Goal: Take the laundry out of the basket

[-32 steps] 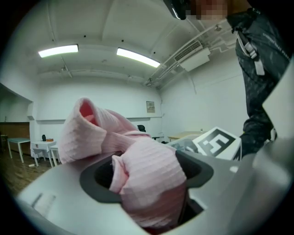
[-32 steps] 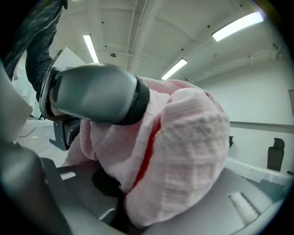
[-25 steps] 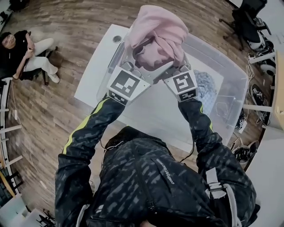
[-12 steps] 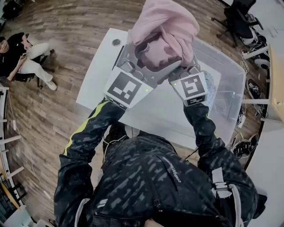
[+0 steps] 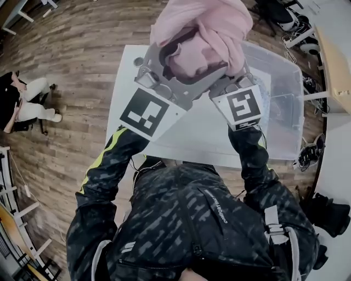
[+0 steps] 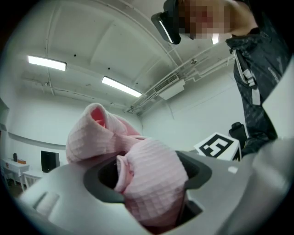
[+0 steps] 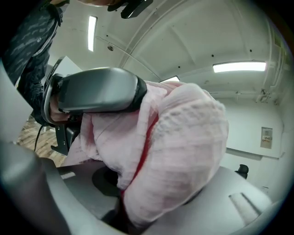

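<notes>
A bunched pink garment (image 5: 204,30) hangs high in the air over the white table (image 5: 123,77), held from both sides. My left gripper (image 5: 176,55) grips one end; the waffle-knit cloth (image 6: 154,176) fills the gap between its jaws, which are closing on it. My right gripper (image 5: 233,70) is shut on the other end, a thick fold of the cloth (image 7: 183,147) bulging out over its jaws. Behind and below stands the clear plastic basket (image 5: 288,93), with a grey-blue patterned piece (image 5: 265,92) partly showing inside. In the right gripper view, the left gripper's finger (image 7: 98,89) presses the same cloth.
A small round object (image 5: 138,61) lies at the table's far left corner. A person (image 5: 22,101) sits on the wooden floor's left side. An office chair (image 5: 274,10) and a wooden desk (image 5: 335,55) with cables stand at the right.
Both grippers have lifted the pink garment higher and closer to the head camera. The head view has swung, so the table and basket sit lower behind the grippers.
</notes>
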